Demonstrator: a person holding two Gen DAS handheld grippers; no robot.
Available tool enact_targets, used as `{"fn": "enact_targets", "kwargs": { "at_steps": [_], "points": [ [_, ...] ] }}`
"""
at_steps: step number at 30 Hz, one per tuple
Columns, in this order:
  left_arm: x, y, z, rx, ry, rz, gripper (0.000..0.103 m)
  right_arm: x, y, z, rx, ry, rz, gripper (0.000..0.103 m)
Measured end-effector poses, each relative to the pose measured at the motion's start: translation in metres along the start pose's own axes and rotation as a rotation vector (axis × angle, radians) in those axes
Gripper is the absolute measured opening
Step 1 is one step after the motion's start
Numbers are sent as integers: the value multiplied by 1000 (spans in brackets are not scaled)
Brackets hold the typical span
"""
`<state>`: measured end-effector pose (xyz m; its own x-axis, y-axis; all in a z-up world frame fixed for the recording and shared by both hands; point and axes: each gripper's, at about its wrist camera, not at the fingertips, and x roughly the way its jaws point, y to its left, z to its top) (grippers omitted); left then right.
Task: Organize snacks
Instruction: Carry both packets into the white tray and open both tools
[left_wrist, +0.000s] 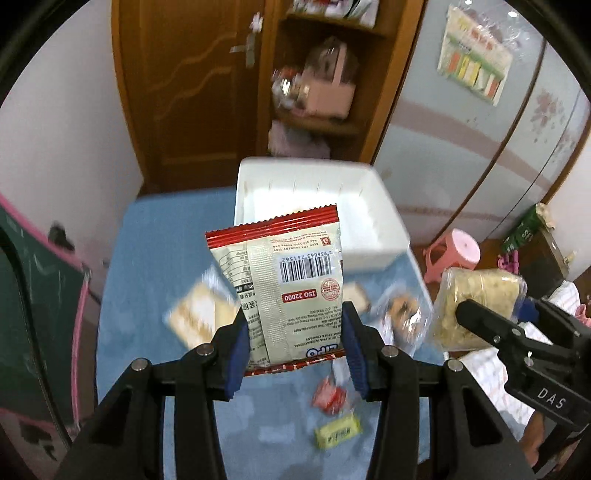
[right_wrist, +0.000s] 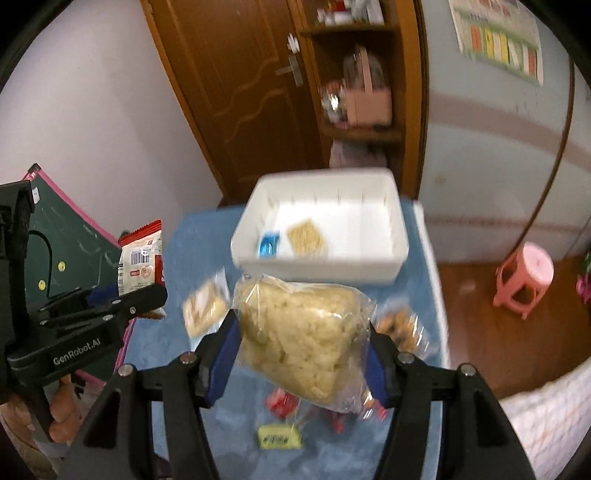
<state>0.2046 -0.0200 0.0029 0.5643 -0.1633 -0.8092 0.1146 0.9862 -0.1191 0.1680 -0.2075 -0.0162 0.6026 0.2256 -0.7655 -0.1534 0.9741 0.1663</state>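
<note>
Here, left tongs (left_wrist: 295, 343) clamped on "ISO 22000" packet (left_wrist: 284, 280), right tongs (right_wrist: 301, 363) on clear bag (right_wrist: 299, 336).

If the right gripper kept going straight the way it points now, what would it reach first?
Most likely the white bin: it lies just beyond the clear bag of pale snack that the right gripper holds. Depth is unclear, so the bag might pass over the rim.

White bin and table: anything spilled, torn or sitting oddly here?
Nothing looks damaged or spilled. The white bin sits upright with two small snacks inside; loose snacks still scatter the blue table. The red-edged packet hangs upside down in the left gripper.
</note>
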Motion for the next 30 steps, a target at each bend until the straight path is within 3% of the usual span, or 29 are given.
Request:
{"fn": "enact_targets", "kwargs": {
  "at_steps": [6, 12, 16, 21, 24, 26, 28, 30],
  "points": [
    [-2, -16, 71, 34, -90, 6, 45, -8, -6, 73, -21, -100, -74, 60],
    [38, -27, 131, 50, -119, 51, 45, 18, -22, 135, -19, -169, -127, 60],
    [88, -24, 153, 35, -85, 70, 45, 60, -35, 161, 4, -144, -120, 60],
    [156, -21, 154, 40, -13, 97, 45, 118, -45, 165, -17, -83, -131, 61],
    [193, -18, 152, 49, 49, 135, 46, 157, -52, 160, -10, 2, -138, 63],
    [210, -15, 149, 52, 86, 154, 55, 179, -54, 155, -2, 63, -119, 65],
    [218, -10, 146, 38, 111, 165, 83, 194, -56, 150, 9, 118, -97, 66],
    [221, -6, 142, 37, 108, 176, 83, 202, -59, 142, 36, 147, -69, 74]
  ]
}}
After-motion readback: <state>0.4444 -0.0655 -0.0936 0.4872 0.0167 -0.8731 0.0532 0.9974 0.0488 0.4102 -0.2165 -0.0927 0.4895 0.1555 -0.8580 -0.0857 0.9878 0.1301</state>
